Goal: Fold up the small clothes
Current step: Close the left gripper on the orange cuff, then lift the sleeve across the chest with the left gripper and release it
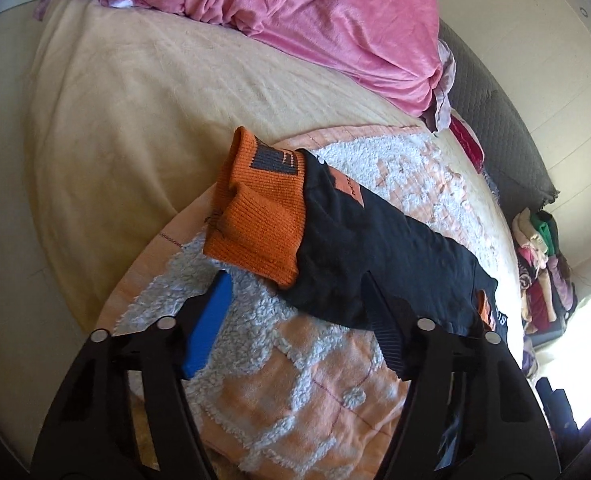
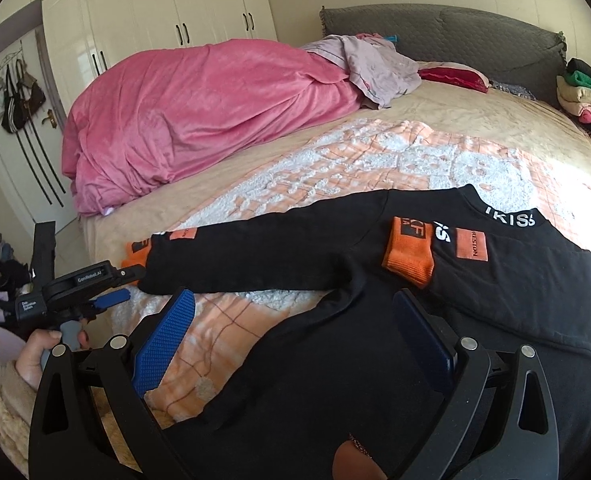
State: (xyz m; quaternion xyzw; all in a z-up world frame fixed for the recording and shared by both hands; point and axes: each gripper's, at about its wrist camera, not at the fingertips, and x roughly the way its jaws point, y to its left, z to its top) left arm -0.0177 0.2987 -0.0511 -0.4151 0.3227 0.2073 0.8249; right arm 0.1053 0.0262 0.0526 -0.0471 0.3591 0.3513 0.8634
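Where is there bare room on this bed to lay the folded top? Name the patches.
Free: the beige bedspread between the pink quilt and the orange towel; also the towel's far part beyond the black top. Crowded: the pillow end, with the lilac garment and clothes pile.

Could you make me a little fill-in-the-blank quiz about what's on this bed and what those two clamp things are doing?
1. The cuffs of the black sweater are coloured ____.
2. The bunched blanket behind it is ____.
3. The left gripper sits at a sleeve cuff with its fingers ____.
4. One sleeve is folded across the chest; the other lies stretched ____ from the body.

Missing words: orange; pink; open; out
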